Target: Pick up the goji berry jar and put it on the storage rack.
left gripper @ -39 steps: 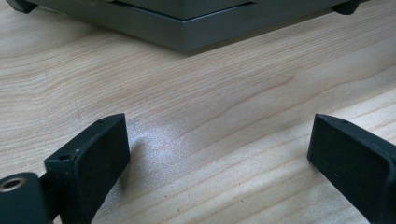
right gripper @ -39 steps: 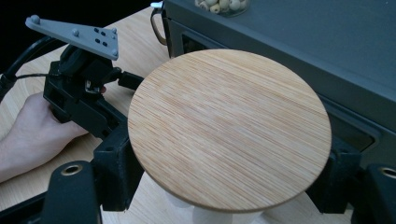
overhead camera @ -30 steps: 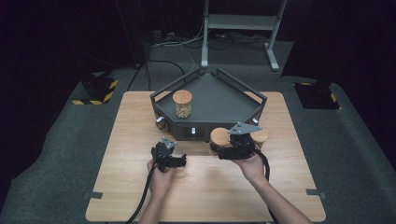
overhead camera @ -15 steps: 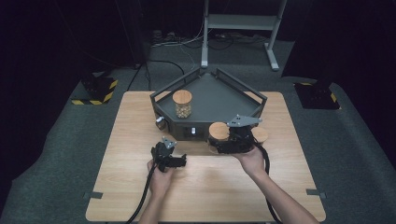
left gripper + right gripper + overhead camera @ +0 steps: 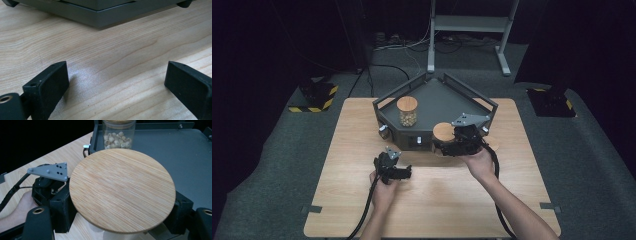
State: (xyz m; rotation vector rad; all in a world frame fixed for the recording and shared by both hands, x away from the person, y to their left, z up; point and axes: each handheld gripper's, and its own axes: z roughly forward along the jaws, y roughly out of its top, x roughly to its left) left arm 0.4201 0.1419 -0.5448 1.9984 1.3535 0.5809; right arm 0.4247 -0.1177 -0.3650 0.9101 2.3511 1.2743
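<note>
Wooden table (image 5: 462, 200) | right gripper (image 5: 451, 145) grips jar (image 5: 443, 134), lid-up, axis vertical

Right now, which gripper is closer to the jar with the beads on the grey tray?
Right. The right gripper holds a wooden-lidded jar at the tray's front edge, just right of the bead jar. The left gripper rests on the table, farther away.
</note>
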